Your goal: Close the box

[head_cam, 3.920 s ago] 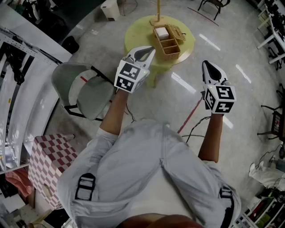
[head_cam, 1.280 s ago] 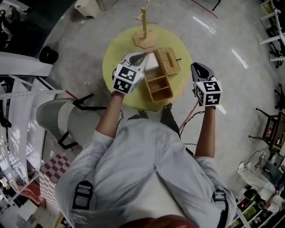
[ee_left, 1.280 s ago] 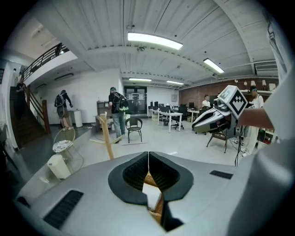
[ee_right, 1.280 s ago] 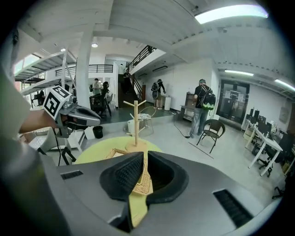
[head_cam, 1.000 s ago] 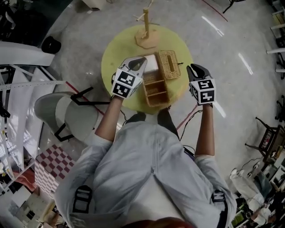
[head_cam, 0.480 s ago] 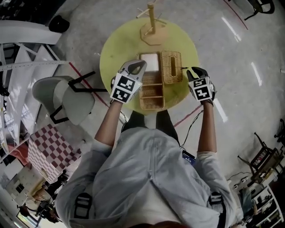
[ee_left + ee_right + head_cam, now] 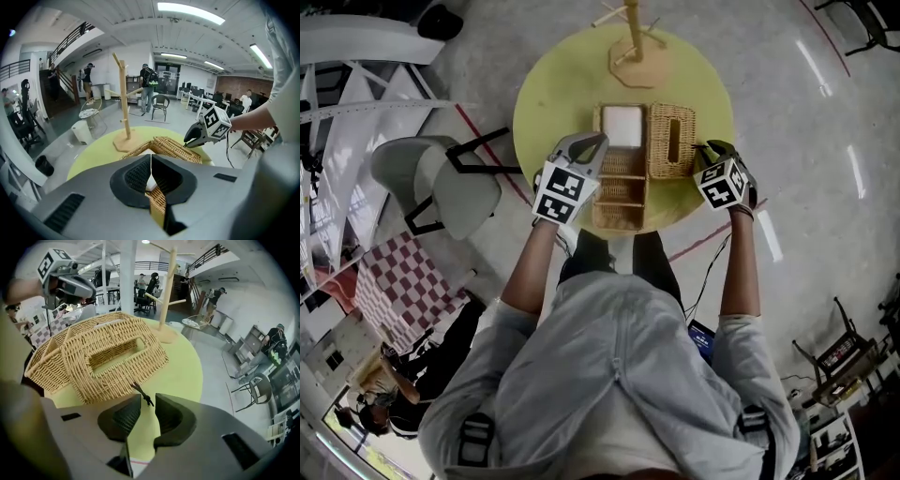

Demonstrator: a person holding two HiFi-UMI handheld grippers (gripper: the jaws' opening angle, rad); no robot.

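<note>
A wicker box (image 7: 619, 183) with several compartments stands on the round yellow table (image 7: 544, 94); something white (image 7: 622, 125) lies in its far compartment. Its wicker lid (image 7: 672, 141) lies flipped open on the box's right side, slot upward. My left gripper (image 7: 596, 141) is shut over the box's left wall (image 7: 157, 206), and I see nothing pinched. My right gripper (image 7: 148, 401) is at the lid's (image 7: 112, 357) outer edge. Its jaws are opening, with the lid's small black latch (image 7: 142, 394) between the tips, pads clear of it.
A wooden peg stand (image 7: 636, 37) rises at the table's far side, behind the box. A grey chair (image 7: 441, 183) sits left of the table. The person's legs are against the near table edge. Several people stand far off in the room (image 7: 149, 86).
The person has stepped up to the table. Both grippers have come forward over it, the left to the box's left wall, the right to the open lid's right edge.
</note>
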